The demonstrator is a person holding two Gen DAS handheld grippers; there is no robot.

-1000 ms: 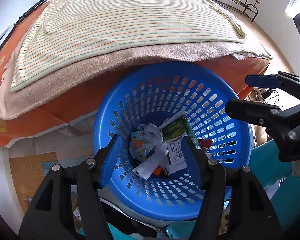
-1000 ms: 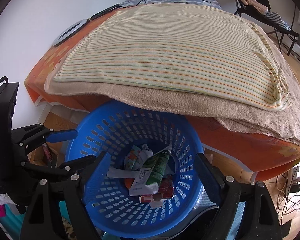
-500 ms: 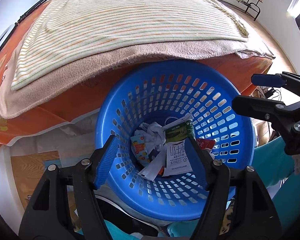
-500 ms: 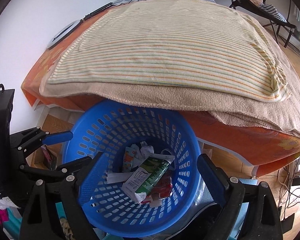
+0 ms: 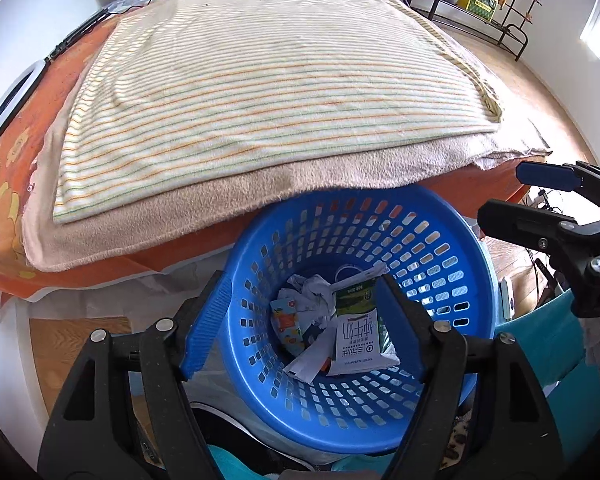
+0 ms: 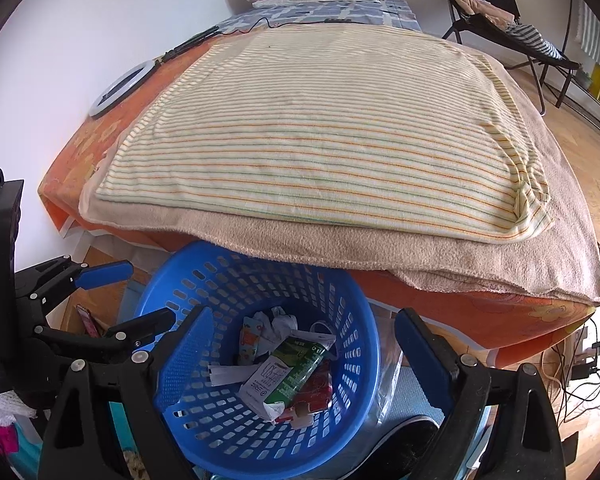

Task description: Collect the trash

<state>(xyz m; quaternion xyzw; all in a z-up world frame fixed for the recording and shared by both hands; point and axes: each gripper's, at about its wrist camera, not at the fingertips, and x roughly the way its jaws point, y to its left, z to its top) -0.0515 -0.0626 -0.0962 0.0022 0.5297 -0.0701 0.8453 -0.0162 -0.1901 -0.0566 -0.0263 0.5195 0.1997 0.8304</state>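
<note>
Blue plastic basket with the trash in it, both my grippers above it and holding nothing.

Taking the basket as my mark: my left gripper hangs over its left side, jaws wide and just been opening, nothing between them. Inside on the bottom lie crumpled paper, a green-and-white milk carton and a red wrapper. My right gripper hangs over its right side, jaws wide apart and empty. Behind the basket, a striped blanket covers the bed.
</note>
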